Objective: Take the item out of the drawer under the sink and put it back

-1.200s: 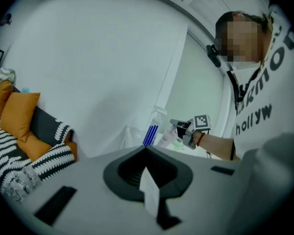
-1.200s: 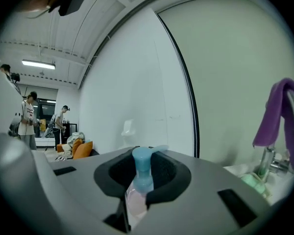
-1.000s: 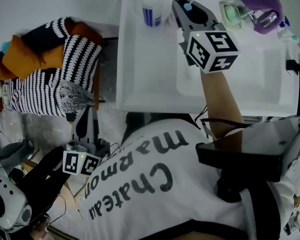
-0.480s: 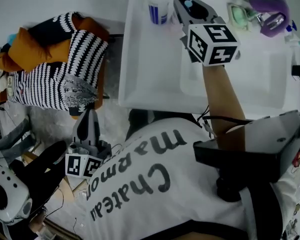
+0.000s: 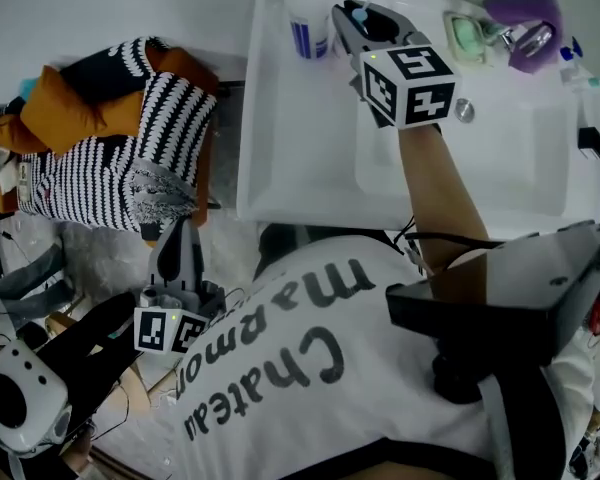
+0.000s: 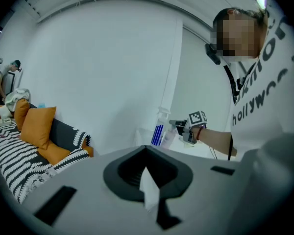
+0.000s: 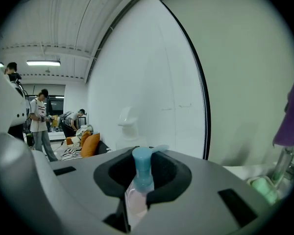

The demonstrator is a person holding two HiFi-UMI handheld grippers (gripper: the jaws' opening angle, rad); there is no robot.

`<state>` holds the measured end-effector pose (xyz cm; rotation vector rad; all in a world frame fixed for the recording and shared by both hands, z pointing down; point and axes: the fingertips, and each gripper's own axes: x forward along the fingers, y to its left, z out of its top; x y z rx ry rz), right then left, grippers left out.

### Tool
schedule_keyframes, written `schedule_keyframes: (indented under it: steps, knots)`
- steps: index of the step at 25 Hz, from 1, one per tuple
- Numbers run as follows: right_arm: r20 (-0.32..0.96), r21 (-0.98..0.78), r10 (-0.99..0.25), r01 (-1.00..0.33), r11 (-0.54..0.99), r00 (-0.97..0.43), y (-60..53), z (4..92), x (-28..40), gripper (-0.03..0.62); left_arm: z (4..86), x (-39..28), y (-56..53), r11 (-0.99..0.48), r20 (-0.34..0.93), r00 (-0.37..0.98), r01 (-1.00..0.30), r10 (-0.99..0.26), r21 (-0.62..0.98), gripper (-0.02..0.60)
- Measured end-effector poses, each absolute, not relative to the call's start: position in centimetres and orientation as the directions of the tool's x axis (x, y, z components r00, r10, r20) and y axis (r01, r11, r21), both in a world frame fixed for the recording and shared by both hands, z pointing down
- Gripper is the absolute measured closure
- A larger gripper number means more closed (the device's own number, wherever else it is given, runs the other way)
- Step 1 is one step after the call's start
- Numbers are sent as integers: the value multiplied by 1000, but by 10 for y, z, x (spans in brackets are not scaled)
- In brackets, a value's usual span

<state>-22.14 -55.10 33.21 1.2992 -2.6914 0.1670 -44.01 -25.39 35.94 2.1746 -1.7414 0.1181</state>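
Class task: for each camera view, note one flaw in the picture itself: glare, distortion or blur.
Head view: the white sink is washed out by glare. Right gripper view: fisheye bends the thin black wall line into an arc; the blue-topped clear pump bottle between the jaws looks soft. Left gripper view: black corners ring the image.

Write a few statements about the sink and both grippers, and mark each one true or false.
1. The right gripper is closed on a pump bottle with a blue top. True.
2. The left gripper hangs over the sink. False: it is down at the person's left, away from the sink, with its jaws together.
3. A spray bottle with blue stripes stands at the sink's back left corner. True.
4. The orange cushion lies in the sink basin. False: it lies on the striped bedding, left of the sink.
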Motion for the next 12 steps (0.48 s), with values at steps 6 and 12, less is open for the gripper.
schedule_keyframes:
  steps: [6, 12]
  knots:
    - [186, -22, -746, -761, 648, -640, -552, 333, -228, 530, 359, -435, -258, -195, 271, 253, -955, -929, 222, 574]
    - [186, -30, -740, -757, 653, -646, -553, 333, -229, 530, 359, -434, -259, -198, 271, 255, -955, -928, 221, 574]
